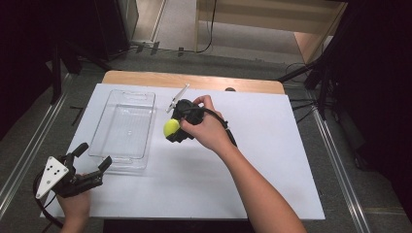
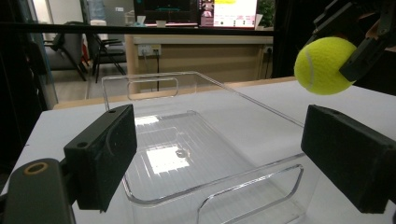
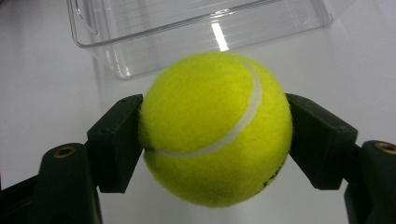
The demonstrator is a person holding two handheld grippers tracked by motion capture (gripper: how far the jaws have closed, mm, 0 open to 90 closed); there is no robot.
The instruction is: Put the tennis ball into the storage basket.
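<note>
So far the pick-up is done: the right gripper [image 1: 174, 130] has its jaws clamped on either side of the tennis ball [image 3: 215, 129], held above the white table [image 1: 272, 160] just beside the clear bin [image 1: 124, 127]. Dropping it in looks like what is left. A ball has no long axis; its seam runs diagonally. The left gripper [image 1: 92, 156] hangs wide open and empty by the bin's near end.
</note>
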